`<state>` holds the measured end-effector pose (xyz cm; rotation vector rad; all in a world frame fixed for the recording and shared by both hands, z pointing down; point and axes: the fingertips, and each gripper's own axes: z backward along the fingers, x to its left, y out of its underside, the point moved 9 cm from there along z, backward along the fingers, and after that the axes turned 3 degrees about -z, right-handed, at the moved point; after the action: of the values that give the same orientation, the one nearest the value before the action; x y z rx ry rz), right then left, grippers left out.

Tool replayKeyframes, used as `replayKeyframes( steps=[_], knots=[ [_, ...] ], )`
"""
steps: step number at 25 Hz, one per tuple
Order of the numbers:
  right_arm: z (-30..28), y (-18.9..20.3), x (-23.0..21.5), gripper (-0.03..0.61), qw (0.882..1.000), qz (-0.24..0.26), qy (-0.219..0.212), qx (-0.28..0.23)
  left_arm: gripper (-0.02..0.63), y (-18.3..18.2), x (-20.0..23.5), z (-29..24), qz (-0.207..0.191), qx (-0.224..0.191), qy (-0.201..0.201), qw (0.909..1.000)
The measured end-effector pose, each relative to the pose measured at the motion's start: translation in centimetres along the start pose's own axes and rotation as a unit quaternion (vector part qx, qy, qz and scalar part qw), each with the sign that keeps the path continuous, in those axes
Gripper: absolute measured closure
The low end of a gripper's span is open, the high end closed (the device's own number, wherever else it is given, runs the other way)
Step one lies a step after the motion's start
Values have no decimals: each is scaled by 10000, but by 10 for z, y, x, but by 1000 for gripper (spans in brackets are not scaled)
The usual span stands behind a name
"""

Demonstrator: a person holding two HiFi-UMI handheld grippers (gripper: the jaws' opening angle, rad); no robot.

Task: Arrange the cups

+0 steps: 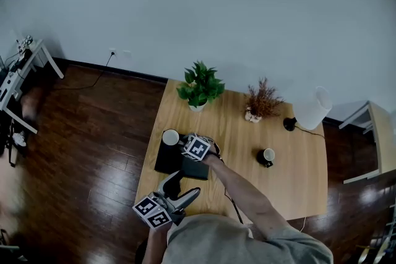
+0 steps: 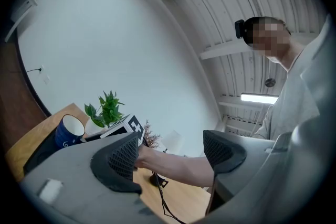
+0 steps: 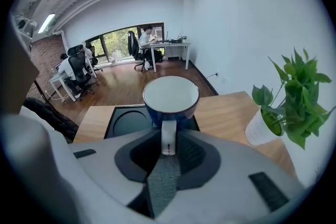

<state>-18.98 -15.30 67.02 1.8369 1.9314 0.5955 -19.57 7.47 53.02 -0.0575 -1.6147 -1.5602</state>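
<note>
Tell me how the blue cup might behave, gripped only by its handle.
The blue cup looks like glazed ceramic, so it is probably rigid, fairly heavy and breakable if dropped. The right gripper pinches only its thin handle, so the body may sag or twist sideways. Its glossy surface could slip; setting it gently on the black tray seems wise.

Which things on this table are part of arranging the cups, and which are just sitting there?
Part of the job:
- blue cup, gripped by its handle in the right gripper
- dark cup
- black tray

Just lying about:
- green plant
- dried plant
- white lamp
</note>
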Motion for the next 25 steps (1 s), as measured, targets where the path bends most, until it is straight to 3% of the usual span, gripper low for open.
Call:
replayKeyframes(
  steps=[5,10,14,15,18,21,25],
  knots=[
    [4,13,1,461,9995,-153,257,-99,238,0,-1,-3,-39,11,67,10000],
    [57,62,8,454,9888,-1136,460,-847,238,-1,-5,-7,-33,118,133,9998],
    [128,116,25,467,9594,-1872,548,-2035,238,5,-8,-17,4,299,276,9992],
    [149,131,31,497,9494,-1996,609,-2345,238,6,-10,-20,7,342,327,9989],
    [205,182,53,503,9176,-2392,953,-3029,238,8,-15,-30,47,441,485,9978],
    [241,233,73,503,8917,-2839,1443,-3218,238,11,-18,-43,80,606,644,9961],
    [248,292,86,503,8634,-3513,2062,-2977,238,16,-23,-61,84,913,850,9922]
  ],
)
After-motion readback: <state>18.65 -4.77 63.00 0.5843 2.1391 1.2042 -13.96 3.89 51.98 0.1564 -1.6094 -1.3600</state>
